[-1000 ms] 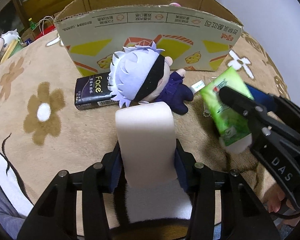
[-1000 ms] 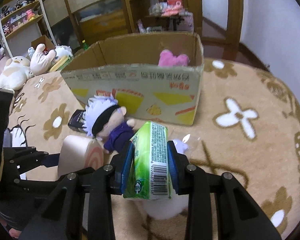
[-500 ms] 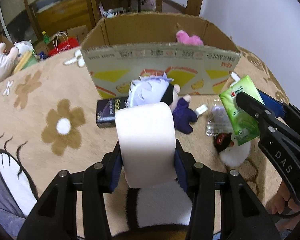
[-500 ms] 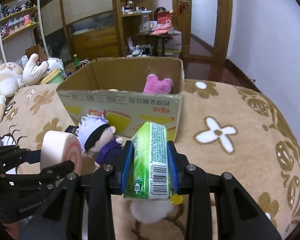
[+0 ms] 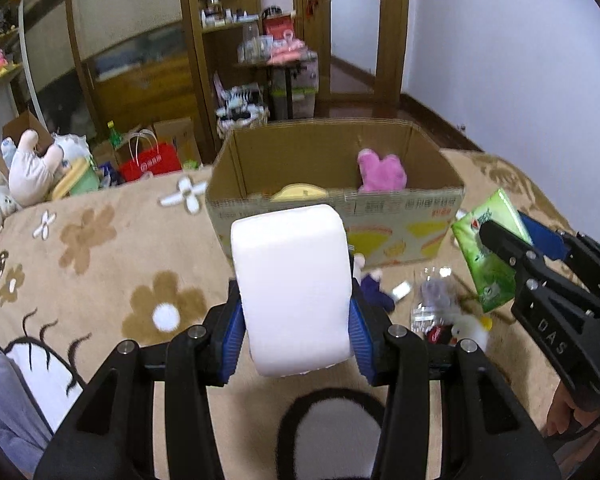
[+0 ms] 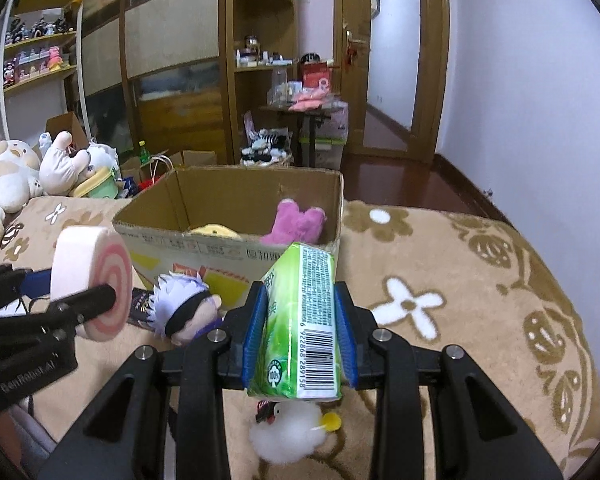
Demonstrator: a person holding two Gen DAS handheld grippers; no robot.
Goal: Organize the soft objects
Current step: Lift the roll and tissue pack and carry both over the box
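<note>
My left gripper [image 5: 294,320] is shut on a soft white roll toy [image 5: 290,288] with a pink swirl end [image 6: 96,280], held above the blanket in front of the open cardboard box [image 5: 332,208]. My right gripper [image 6: 300,340] is shut on a green tissue pack [image 6: 304,320], also seen in the left wrist view [image 5: 488,248], right of the box's near corner. Inside the box lie a pink plush [image 6: 296,222] and a yellow plush [image 6: 216,232]. A white-haired doll [image 6: 184,308] lies before the box.
A small white fluffy chick toy [image 6: 288,428] and a crushed clear bottle [image 5: 432,304] lie on the flowered tan blanket [image 6: 460,280]. A dark "face" packet [image 6: 140,304] lies by the doll. Plush toys [image 6: 12,176] are piled at the far left. Shelves and a door stand behind.
Both grippers have risen and tilted up with their loads. The box's inside now shows, and the doll has dropped low behind the roll.
</note>
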